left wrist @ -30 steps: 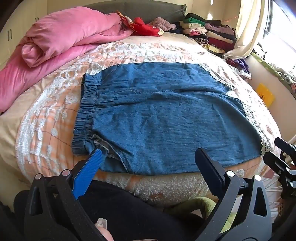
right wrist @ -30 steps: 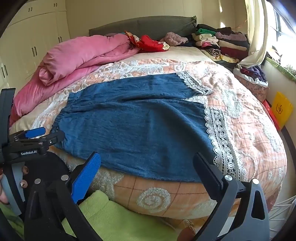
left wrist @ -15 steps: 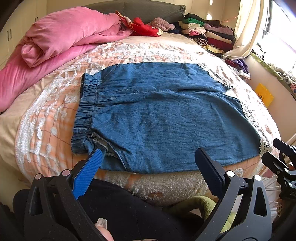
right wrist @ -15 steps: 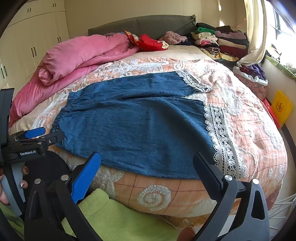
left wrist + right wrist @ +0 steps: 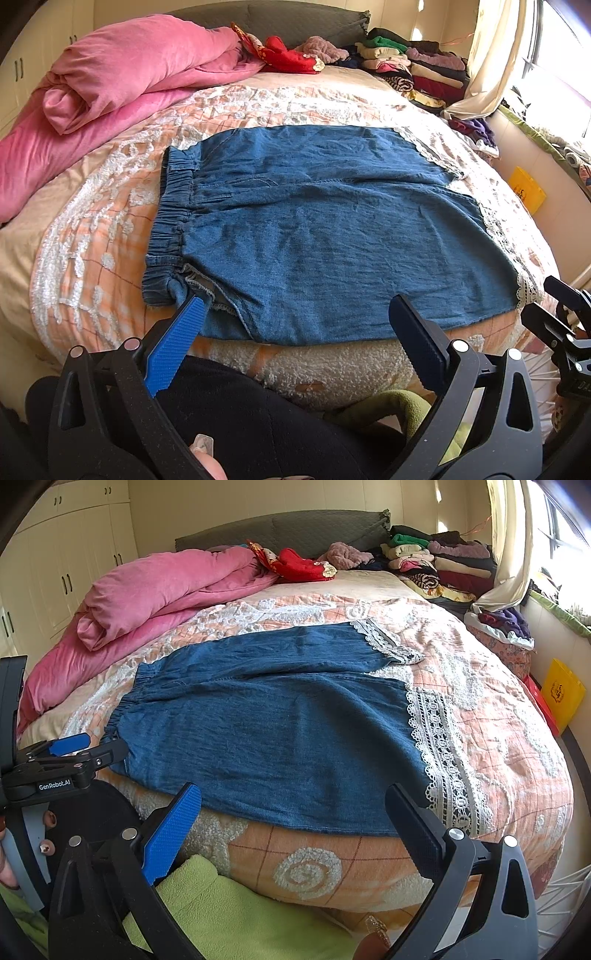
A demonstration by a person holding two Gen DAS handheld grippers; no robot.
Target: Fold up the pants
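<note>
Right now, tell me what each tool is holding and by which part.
Nothing. The left tool and right tool are both open, short of the pants.

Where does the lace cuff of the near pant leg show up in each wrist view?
Left wrist: lace cuff at the far right edge of the denim pants.
Right wrist: lace cuff right of centre, running down the bed edge.
Shared landmark: pink blanket, upper left in both.

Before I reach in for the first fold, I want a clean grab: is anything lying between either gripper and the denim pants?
Nothing visible. The denim pants lie flat on the bedspread, their near edge right ahead of the open left gripper and open right gripper. The pink blanket and clothes stacks lie beyond them.
</note>
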